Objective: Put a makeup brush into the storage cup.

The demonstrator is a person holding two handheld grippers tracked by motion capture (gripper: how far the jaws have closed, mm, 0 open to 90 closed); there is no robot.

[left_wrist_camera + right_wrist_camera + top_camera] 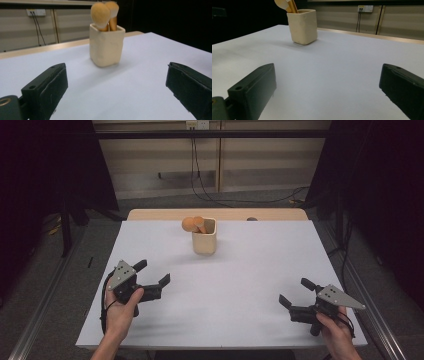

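A cream square cup [204, 241] stands upright near the table's far middle, seen also in the left gripper view [106, 45] and the right gripper view [302, 26]. Two orange-tipped makeup brushes [194, 224] [105, 14] lean out of it to the left. My left gripper [152, 272] rests open at the near left, held by a hand, nothing between its jaws. My right gripper [296, 292] is open at the near right, likewise empty. Both stand well short of the cup.
The white table top [240, 270] spreads between the grippers and the cup. A wooden strip [220, 214] runs along its far edge with a small dark object [251, 219] on it. Cables [200, 180] hang down the back wall.
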